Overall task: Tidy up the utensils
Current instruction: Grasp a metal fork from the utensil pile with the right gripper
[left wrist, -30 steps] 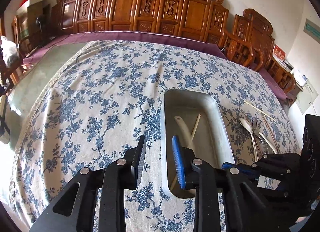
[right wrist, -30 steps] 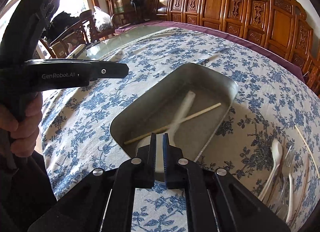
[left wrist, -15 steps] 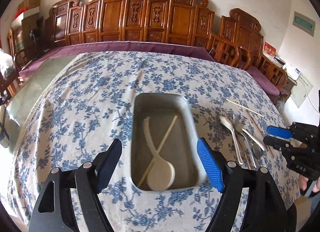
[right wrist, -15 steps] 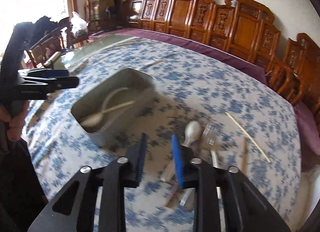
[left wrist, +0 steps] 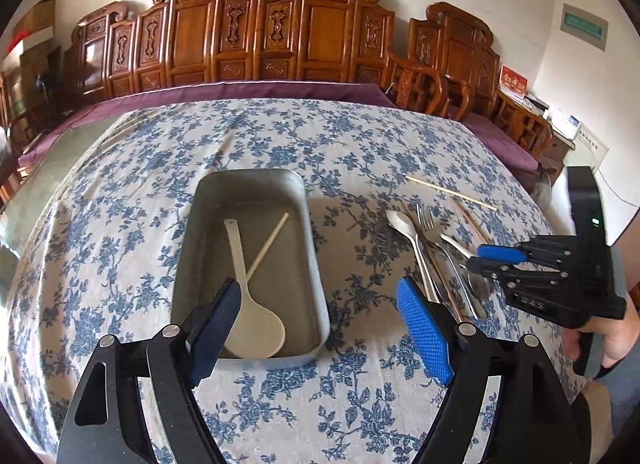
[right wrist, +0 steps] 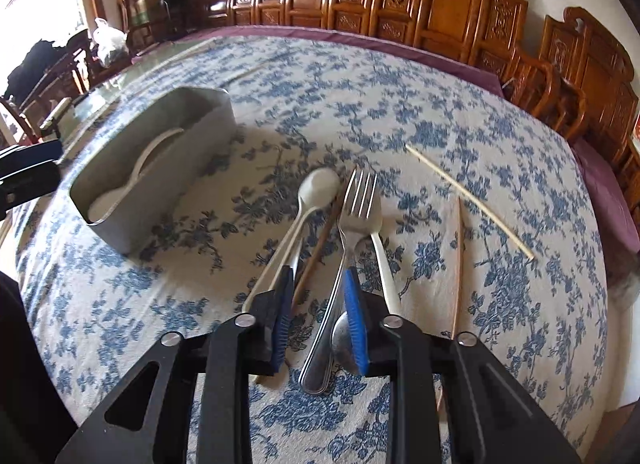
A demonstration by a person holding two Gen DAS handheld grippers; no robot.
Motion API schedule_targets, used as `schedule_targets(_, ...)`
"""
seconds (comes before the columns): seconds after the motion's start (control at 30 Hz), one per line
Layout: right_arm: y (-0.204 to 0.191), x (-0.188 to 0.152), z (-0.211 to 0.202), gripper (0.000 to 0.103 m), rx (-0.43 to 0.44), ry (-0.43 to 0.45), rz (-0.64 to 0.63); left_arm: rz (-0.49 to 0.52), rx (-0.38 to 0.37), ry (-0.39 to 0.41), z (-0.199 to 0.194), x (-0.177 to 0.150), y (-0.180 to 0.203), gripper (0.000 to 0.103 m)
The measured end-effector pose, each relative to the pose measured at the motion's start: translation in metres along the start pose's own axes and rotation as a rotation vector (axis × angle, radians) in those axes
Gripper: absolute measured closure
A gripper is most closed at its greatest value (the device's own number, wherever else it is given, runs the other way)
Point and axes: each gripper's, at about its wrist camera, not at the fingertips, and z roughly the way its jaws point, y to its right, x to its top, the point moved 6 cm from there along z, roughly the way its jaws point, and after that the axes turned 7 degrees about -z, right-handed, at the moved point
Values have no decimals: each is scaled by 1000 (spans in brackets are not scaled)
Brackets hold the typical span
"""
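A metal tray on the flowered cloth holds a white rice paddle and a pale chopstick. My left gripper hangs open above the tray's near right corner, gripping nothing. To the right lies a pile: a white spoon, a metal fork, a brown chopstick and a metal spoon. My right gripper is low over this pile, its jaws closing. The brown chopstick and the fork's handle lie between the pads, which do not press on them.
Two pale chopsticks lie loose on the cloth right of the pile. Carved wooden chairs line the table's far side. A person's hand holds the right gripper at the table's right edge.
The left gripper's jaws opened wide and the tray came to the middle of its view. The right gripper left the tray, swung right over the utensil pile, and its shut jaws parted.
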Motion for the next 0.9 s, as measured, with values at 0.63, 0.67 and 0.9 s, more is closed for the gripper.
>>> schedule_targets(0.63,8,-9,50,88,-38,-158,27,56,11,-37,19,-21,28,26)
schedule_targets(0.67,10,-8,51,88,-34,-153,36,58,12,-38,19,-22,29,26)
schedule_targets(0.9,12,-6,48,94,-57,-139,35,77,16,-53,25,-28,38,26)
